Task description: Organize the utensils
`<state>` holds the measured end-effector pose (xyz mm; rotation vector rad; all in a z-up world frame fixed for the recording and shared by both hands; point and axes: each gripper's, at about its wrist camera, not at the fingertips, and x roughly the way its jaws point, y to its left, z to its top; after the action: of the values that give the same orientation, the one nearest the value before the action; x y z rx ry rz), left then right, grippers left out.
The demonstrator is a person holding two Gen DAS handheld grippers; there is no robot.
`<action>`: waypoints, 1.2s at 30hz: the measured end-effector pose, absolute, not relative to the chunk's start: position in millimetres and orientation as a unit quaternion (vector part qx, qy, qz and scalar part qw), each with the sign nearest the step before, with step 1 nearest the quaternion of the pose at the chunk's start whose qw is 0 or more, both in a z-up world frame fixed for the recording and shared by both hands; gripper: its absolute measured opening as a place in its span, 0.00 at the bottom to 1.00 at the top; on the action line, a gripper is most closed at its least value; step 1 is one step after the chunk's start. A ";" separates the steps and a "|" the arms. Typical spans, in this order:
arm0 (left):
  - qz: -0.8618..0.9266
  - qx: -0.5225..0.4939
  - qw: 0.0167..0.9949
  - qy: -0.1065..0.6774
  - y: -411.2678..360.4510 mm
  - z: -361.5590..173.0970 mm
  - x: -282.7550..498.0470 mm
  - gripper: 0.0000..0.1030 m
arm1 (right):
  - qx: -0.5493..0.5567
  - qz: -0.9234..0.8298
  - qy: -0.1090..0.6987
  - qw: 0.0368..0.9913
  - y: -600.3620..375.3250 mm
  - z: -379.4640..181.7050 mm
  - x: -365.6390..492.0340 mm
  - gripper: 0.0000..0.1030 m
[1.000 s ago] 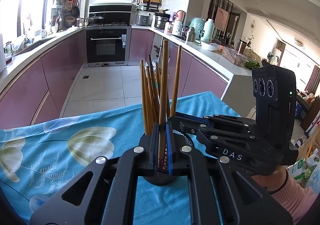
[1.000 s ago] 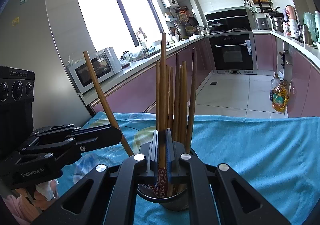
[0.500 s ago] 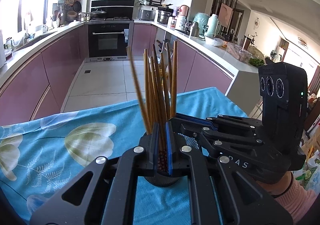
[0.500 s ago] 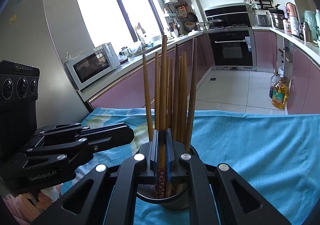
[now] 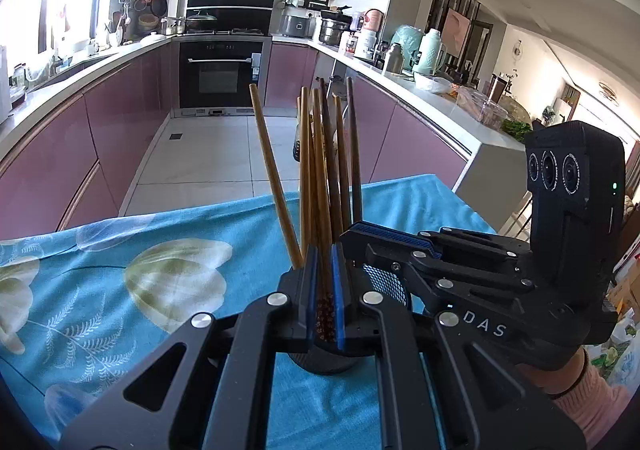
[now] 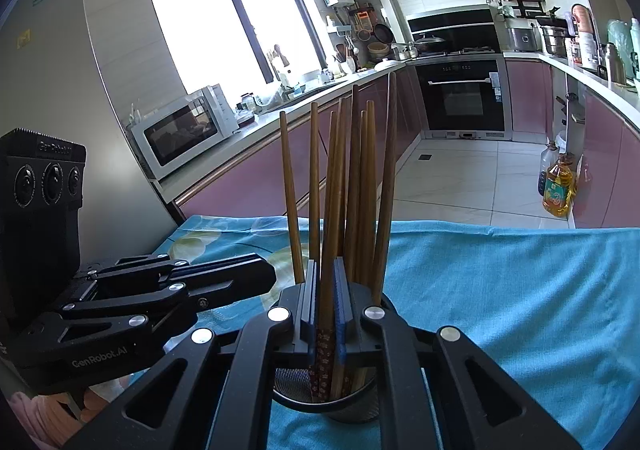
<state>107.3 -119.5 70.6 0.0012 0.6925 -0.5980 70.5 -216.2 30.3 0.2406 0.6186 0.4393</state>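
Note:
A black mesh holder (image 5: 325, 365) (image 6: 334, 408) stands on the blue flowered tablecloth (image 5: 120, 250) with several wooden chopsticks (image 5: 320, 169) (image 6: 356, 189) upright in it. My left gripper (image 5: 324, 252) is shut on a chopstick with a patterned end, which reaches down into the holder. My right gripper (image 6: 324, 266) comes from the other side and is shut on a second patterned chopstick, also standing in the holder. Each gripper shows in the other's view: the right gripper (image 5: 354, 234) and the left gripper (image 6: 269, 274), tips almost touching over the holder. One chopstick (image 5: 272, 177) leans left.
The table's far edge (image 5: 360, 185) drops to a tiled kitchen floor. Pink cabinets and worktops run along both sides, with an oven (image 6: 460, 93) at the back and a microwave (image 6: 180, 129). Oil bottles (image 6: 558, 185) stand on the floor. A person's pink sleeve (image 5: 592, 410) shows behind the right gripper.
My left gripper has sunk, and its chopstick, tilted and high a second ago, now stands lower in the holder. The right gripper's tall chopstick also sits lower among the others.

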 end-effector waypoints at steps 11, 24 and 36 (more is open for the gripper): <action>-0.275 -0.009 0.906 0.321 -103.6 64.5 98.6 0.20 | 0.115 0.211 0.293 0.925 -217.5 31.4 62.2 0.11; -0.192 -0.010 0.944 0.267 -53.3 62.3 60.4 0.94 | 0.085 0.167 0.257 0.948 -219.6 35.4 28.3 0.66; -0.132 -0.018 0.965 0.228 -23.4 52.5 22.1 0.94 | 0.040 0.100 0.201 0.974 -207.2 26.0 -12.4 0.94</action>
<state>22.1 -23.4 52.5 -0.0359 0.4614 -0.2672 -12.4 -207.2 26.0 0.0813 0.4061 0.2010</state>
